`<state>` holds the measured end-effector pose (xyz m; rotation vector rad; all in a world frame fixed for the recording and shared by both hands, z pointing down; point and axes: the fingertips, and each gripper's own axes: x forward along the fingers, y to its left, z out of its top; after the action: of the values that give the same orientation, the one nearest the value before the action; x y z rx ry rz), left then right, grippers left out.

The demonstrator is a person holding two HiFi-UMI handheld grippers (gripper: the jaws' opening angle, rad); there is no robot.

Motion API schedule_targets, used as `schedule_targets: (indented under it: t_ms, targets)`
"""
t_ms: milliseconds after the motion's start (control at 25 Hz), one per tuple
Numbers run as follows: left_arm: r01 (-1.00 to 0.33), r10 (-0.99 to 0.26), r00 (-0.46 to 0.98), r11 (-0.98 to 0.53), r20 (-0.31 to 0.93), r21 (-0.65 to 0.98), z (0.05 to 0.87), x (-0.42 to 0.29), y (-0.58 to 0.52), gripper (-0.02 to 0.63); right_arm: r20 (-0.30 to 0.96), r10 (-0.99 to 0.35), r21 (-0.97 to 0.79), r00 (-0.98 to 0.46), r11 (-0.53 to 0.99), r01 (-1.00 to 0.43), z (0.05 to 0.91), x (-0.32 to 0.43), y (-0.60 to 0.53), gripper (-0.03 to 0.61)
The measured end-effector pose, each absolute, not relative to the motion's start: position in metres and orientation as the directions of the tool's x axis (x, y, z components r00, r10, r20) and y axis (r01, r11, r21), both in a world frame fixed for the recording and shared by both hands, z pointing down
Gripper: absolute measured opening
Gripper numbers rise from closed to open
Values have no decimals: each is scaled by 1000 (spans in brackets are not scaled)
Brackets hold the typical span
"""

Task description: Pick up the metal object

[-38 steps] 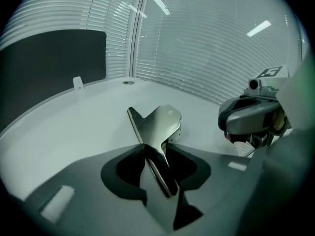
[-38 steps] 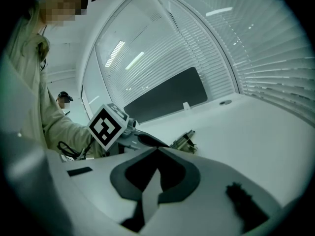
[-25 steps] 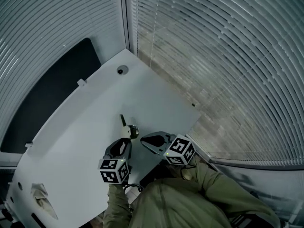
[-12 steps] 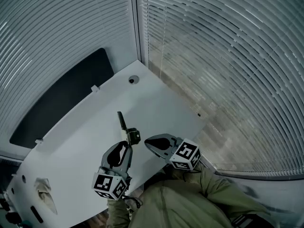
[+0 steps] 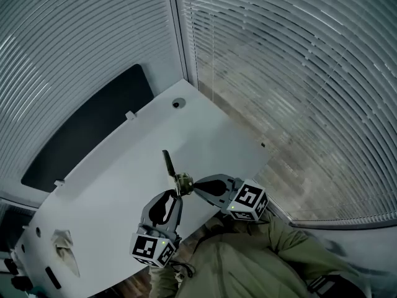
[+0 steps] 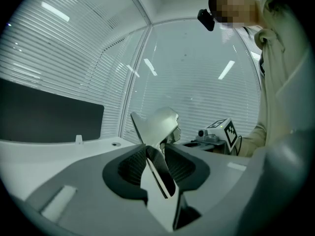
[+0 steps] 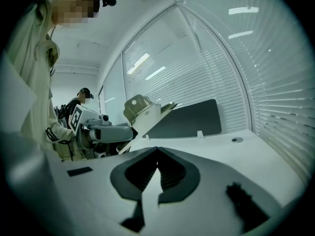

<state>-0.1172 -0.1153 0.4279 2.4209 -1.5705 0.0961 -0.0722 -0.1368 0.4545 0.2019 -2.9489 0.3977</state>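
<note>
The metal object [image 5: 182, 180] is a hinge-like bracket with a long flat plate and a shiny cup. It is off the white table [image 5: 211, 135], tilted up, and my left gripper [image 5: 177, 195] is shut on its plate. In the left gripper view the plate [image 6: 150, 154] runs edge-on between the ribbed pads and the cup sticks out past the tips. My right gripper [image 5: 197, 187] sits just right of it, shut and empty. In the right gripper view the bracket [image 7: 143, 113] hangs ahead and left of the closed right gripper [image 7: 157, 150], with the left gripper's body [image 7: 106, 132] behind it.
Slatted blinds [image 5: 298, 73] close off the far and right sides of the table. A black panel [image 5: 87, 126] lies along its left edge. A round cable hole [image 5: 178, 103] marks the far corner. A crumpled cloth [image 5: 64, 248] lies at the near left end.
The bracket lay flat on the table with my left gripper at it; now it is lifted and tilted up in that gripper. The right gripper has stayed close beside it.
</note>
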Motion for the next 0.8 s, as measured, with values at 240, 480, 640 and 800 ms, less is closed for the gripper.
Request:
schedule_targets:
  t_ms: [240,480,640,800]
  targets:
    - [-893,-886,442,-420,138,159,407,-124,-73,123,158,-148,-223,-976,958,-181,435,-81,-99,4]
    - [-897,-894,431,-410,124,167,403,-134,-15,123,146,-167,-224,-975,955,-197,435,-86,-42,5]
    - [-896,-894,430,-406,125,182,405,-135,27,123,144,-179,-219,-973,953,-208,434,-82,1,5]
    - [-885,-883,453,-429,123,179,409,-124,60,123,132,-198,-214,-971,951,-223,433,-73,34,5]
